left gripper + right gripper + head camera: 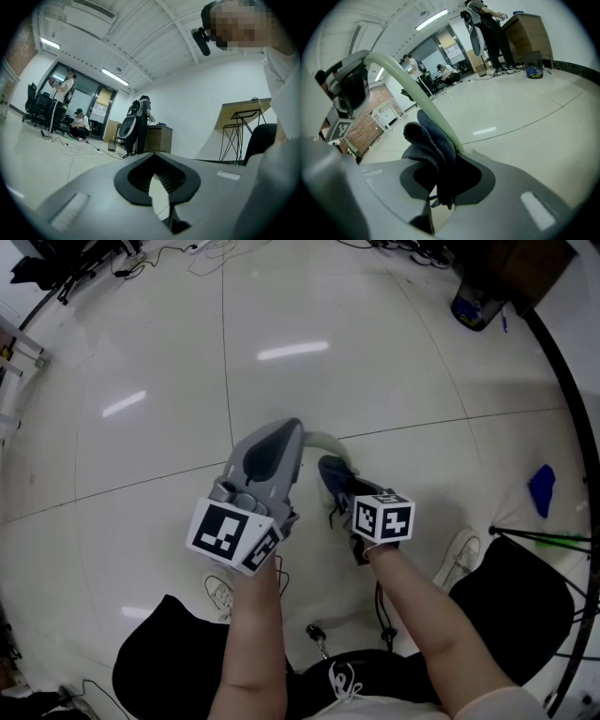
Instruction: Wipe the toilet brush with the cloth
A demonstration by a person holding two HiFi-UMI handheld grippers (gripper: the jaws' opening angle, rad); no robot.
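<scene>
In the head view my left gripper is shut on one end of the toilet brush's pale green handle. The handle curves right to the dark blue cloth. My right gripper is shut on that cloth. In the right gripper view the cloth bunches between the jaws of the right gripper and lies against the handle, which rises to the left gripper. In the left gripper view a pale sliver shows between the nearly closed jaws of the left gripper. The brush head is hidden.
Pale tiled floor lies below. A blue bin stands at the far right, a blue scrap lies on the floor, and a black stand is near right. People and a wooden desk are across the room.
</scene>
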